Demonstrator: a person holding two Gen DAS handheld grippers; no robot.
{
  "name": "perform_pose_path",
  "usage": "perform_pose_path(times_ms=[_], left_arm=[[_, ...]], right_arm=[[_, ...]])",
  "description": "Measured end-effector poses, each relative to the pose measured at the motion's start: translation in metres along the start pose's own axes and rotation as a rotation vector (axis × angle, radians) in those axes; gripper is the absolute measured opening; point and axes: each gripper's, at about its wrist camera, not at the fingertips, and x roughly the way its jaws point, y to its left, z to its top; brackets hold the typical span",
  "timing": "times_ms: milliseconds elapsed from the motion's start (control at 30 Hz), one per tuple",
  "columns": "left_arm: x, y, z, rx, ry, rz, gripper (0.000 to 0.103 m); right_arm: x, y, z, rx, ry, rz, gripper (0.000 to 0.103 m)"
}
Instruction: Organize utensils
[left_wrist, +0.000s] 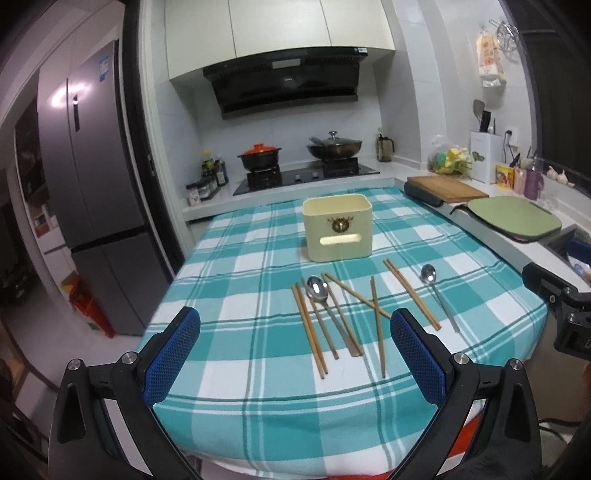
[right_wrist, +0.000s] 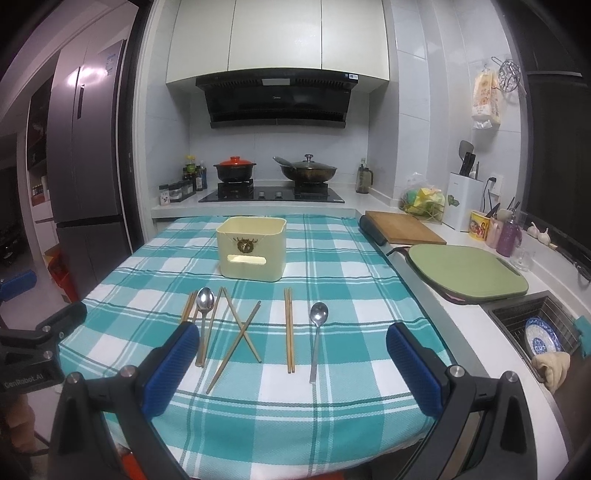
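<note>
Grippers left (left_wrist: 295, 354) and right (right_wrist: 291, 362) gape over wooden chopsticks (right_wrist: 289, 328), steel spoons (right_wrist: 317, 332).

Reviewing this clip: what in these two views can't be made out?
- Inside of the cream utensil box: both wrist views see only its front wall and rim, so its contents are hidden.
- Left chopsticks: in the right wrist view, the lower ends sit behind the right hand-held gripper finger.
- Sink basket: cut off by the right wrist view's edge.
</note>
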Motion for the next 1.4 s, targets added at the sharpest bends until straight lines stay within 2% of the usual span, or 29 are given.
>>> perform_pose_path(times_ms=[200, 300, 500, 1100, 1400], left_arm=[[0.019, 0.001, 0.001, -0.026, 0.089, -0.073, 0.103], [0.026, 0.001, -0.002, -0.043, 0.107, -0.058, 0.103], [0.036, 0.009, -0.008, -0.088, 0.146, -0.089, 0.103], [0.077, 0.023, -0.013, -0.127, 0.218, -0.072, 0.103], [0.129, 0.051, -0.024, -0.219, 0.316, -0.042, 0.103]], right_arm=[[0.008, -0.004, -0.001, 0.012, 0.026, -0.048, 0.103], [0.015, -0.007, -0.003, 0.014, 0.057, -0.067, 0.103], [0.024, -0.006, -0.008, -0.004, 0.100, -0.095, 0.103], [0.056, -0.007, -0.014, -0.017, 0.176, -0.124, 0.103], [0.086, -0.019, -0.015, 0.022, 0.205, -0.067, 0.103]])
